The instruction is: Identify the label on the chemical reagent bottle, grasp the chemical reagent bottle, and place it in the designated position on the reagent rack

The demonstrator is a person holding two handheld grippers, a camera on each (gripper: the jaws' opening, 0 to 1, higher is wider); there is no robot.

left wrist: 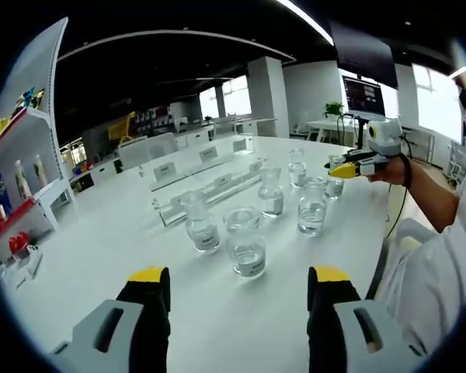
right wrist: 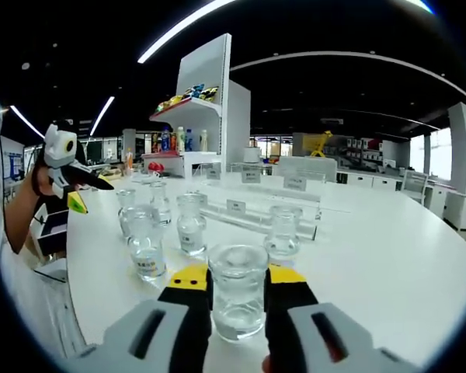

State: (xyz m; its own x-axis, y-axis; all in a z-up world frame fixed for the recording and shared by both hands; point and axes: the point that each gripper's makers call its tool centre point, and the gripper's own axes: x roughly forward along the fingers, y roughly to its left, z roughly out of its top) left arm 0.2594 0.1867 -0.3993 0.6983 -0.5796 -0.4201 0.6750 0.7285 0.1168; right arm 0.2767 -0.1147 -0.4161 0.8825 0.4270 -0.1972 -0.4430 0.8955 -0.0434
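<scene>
Between the right gripper [right wrist: 238, 289] jaws: clear reagent bottle [right wrist: 238, 301], upright on the white table [right wrist: 388, 256], a little clear liquid at the bottom.
Jaws closed in on the bottle sides, appear to touch; left gripper [left wrist: 239, 289] wide open, holding nothing, above bare tabletop; beyond it more glass bottles [left wrist: 249, 250] with clear liquid, labels too small to read; farther back the long reagent rack [left wrist: 210, 189] with label tags.

White round table [left wrist: 101, 233], cluster of clear glass bottles [left wrist: 311, 207] on it, long clear labelled rack [left wrist: 210, 186] behind them
</scene>
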